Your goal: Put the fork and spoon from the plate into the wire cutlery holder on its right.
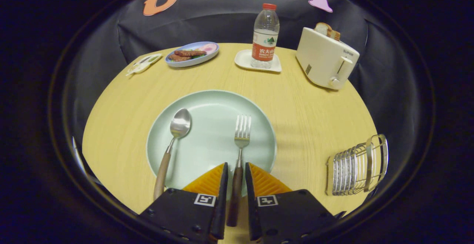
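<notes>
A pale green plate lies on the wooden table just ahead of my fingers. On it rest a wooden-handled spoon to the left and a wooden-handled fork to the right, tines pointing away. The fork's handle runs back over the plate's rim and sits between my two fingers. My gripper straddles that handle, its jaws narrowly apart with a thin gap on each side. The fork still lies flat. The wire cutlery holder stands to the right of the plate, near the table's edge.
Beyond the plate stand a water bottle on a small white tray, a white toaster holding bread, a blue dish of food and a small packet. Bare table separates the plate from the holder.
</notes>
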Available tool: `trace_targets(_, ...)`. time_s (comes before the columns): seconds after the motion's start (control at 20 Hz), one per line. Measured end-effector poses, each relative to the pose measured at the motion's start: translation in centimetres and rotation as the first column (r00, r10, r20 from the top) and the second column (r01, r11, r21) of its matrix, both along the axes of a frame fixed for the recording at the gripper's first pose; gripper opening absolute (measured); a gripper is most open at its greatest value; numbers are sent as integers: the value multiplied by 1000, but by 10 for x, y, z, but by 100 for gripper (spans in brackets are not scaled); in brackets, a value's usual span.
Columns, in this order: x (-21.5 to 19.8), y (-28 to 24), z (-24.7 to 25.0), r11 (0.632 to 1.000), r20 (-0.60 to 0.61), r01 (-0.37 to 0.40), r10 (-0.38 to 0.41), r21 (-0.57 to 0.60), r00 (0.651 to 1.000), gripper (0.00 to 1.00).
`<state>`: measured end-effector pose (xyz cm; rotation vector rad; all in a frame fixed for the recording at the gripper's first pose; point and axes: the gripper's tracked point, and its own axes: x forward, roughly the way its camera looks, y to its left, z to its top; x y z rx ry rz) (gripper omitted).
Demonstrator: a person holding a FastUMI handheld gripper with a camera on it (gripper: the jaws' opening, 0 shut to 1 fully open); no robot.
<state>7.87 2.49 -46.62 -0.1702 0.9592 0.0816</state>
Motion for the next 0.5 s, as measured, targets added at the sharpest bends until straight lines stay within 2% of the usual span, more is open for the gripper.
trace_targets(0.3, -3, -2, 3, 1000, -32, 21, -21, 1, 999, 7)
trace_targets(0.35, -5, -3, 3, 1000, -37, 20, -20, 3, 999, 7)
trace_targets(0.4, -6, -4, 5, 1000, -37, 20, -20, 12, 999, 1)
trace_targets(0.5, -10, -5, 14, 1000, -27, 6, -5, 27, 1000, 1)
